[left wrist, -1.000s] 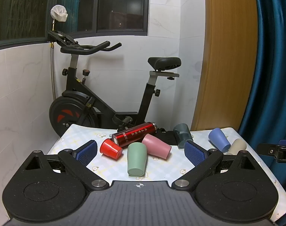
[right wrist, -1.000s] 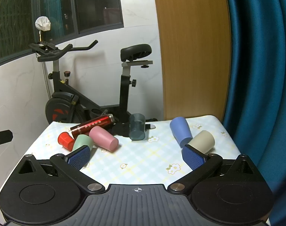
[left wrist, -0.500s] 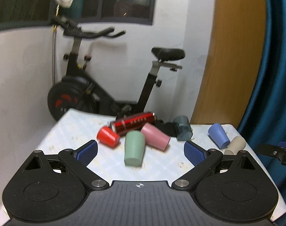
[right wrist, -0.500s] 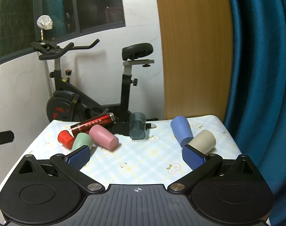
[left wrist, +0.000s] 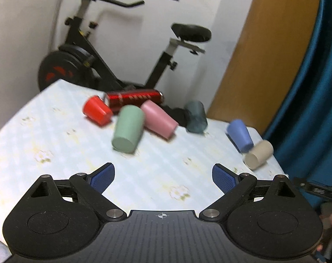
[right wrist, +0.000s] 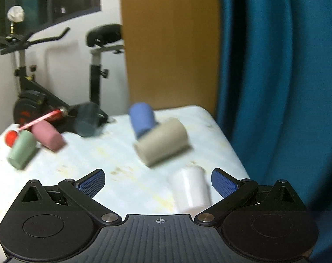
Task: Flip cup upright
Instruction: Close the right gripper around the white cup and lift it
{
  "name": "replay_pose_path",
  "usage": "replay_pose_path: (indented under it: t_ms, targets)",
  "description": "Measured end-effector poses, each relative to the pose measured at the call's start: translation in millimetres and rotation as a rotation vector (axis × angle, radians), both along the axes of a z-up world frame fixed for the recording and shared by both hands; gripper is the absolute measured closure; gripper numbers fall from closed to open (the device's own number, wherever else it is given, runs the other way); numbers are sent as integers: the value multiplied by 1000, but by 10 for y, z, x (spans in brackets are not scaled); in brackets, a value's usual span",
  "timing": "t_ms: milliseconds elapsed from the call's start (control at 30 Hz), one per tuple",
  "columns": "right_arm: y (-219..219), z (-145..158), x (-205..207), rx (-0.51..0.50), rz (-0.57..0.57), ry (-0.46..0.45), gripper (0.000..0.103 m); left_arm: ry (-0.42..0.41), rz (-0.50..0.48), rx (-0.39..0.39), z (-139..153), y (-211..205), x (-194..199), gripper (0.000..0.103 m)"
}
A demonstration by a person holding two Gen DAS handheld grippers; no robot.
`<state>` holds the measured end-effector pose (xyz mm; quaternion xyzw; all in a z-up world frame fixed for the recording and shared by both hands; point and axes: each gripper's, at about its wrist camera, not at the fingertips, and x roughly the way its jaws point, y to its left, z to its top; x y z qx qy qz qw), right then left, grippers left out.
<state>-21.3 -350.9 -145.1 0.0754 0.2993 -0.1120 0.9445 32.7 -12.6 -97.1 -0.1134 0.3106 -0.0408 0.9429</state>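
The right gripper (right wrist: 158,183) has its jaws spread wide and grips nothing. Just inside its right-hand blue pad (right wrist: 222,185), low and close in the frame, is a small white tapered plastic cup (right wrist: 191,188). It seems to be lying on the pale flower-print tablecloth (right wrist: 113,153) with its long axis running away from the gripper, narrow end far and wider end near, though motion blur makes that uncertain.

A little further ahead lies a beige plastic tumbler (right wrist: 163,141) on its side, long axis slanting from near-left to far-right, with a blue plastic cup (right wrist: 143,119) touching it from behind. Far off to the left sit a mint-green cup (right wrist: 22,149) and a pink cup (right wrist: 48,137), both tipped over.

These cups look light, rigid and smooth (likely to skid or roll if nudged rather than pinched). My judgement is to close the pads across the mid-wall, square to the long axis, then swing the mouth upward.

The left gripper (left wrist: 163,178) is equally wide apart and empty, hovering over bare cloth, the green cup well ahead of it.
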Motion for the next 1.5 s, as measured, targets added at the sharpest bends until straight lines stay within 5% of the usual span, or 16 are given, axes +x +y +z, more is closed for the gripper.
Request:
replay_pose_path:
  t_ms: [200, 567, 833, 1067, 1500]
  targets:
    - [-119, -395, 318, -106, 8, 92, 10, 43, -7, 15, -108, -52, 45, 6]
    - [-335, -842, 664, -35, 5, 237, 50, 101, 24, 88, -95, -120, 55, 6]
    - [-184, -667, 626, 15, 12, 246, 51, 94, 47, 80, -80, 4, 89, 7]
    - [484, -461, 797, 148, 108, 282, 51, 75, 111, 123, -53, 374, 122, 7]
    - [2569, -604, 1547, 319, 316, 480, 51, 75, 326, 142, -67, 1173, 57, 7]
